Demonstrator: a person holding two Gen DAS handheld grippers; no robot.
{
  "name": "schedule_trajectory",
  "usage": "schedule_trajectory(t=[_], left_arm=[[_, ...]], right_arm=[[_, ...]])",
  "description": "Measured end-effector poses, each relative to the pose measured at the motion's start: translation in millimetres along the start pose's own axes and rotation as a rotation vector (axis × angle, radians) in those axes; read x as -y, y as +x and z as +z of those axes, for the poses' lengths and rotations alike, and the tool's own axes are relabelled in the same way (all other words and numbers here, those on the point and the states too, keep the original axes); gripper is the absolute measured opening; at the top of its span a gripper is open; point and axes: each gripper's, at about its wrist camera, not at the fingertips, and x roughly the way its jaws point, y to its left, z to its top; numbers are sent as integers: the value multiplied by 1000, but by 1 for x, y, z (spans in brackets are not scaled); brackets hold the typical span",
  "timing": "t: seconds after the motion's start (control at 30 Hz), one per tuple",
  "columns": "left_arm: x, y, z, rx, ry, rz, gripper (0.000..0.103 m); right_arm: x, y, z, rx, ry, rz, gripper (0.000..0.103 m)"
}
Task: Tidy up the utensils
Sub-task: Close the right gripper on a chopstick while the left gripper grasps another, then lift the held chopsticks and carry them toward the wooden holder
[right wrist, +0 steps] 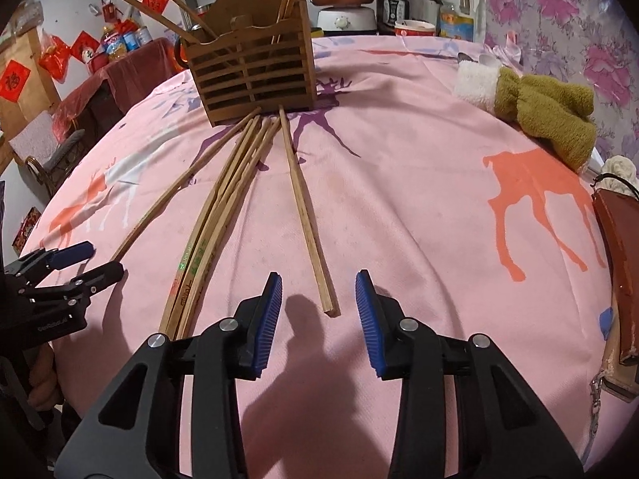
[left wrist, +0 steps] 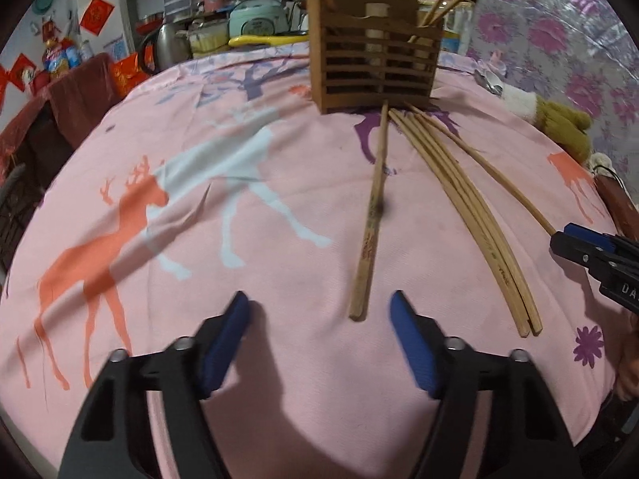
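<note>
A slatted wooden utensil holder [left wrist: 375, 60] stands at the far side of the pink cloth and holds a few chopsticks; it also shows in the right wrist view [right wrist: 255, 76]. Several loose chopsticks lie in front of it. In the left wrist view a single chopstick [left wrist: 369, 223] ends just between my open left gripper [left wrist: 319, 311] fingers, with a bundle [left wrist: 467, 215] to its right. In the right wrist view a single chopstick [right wrist: 305, 215] ends just ahead of my open, empty right gripper [right wrist: 318, 291], with the bundle [right wrist: 215, 215] to the left.
A green and white cloth [right wrist: 535, 103] lies at the right. A brown case [right wrist: 619, 271] sits at the right edge. A kettle [left wrist: 165, 42], cookers [right wrist: 407, 4] and bottles crowd the back. The other gripper shows in each view, the right one [left wrist: 591, 255] and the left one [right wrist: 68, 271].
</note>
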Motion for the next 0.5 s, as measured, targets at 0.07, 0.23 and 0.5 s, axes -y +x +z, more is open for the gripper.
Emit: schedule_trajectory(t=[0.07, 0.23, 0.5], left_arm=[[5, 1, 1, 4, 11, -18, 52], [20, 3, 5, 11, 40, -46, 26], [34, -6, 1, 22, -1, -125, 6]], right_arm=[[1, 2, 1, -11, 8, 4, 39], [-2, 5, -1, -22, -10, -2, 32], [-6, -12, -2, 42, -40, 21, 8]])
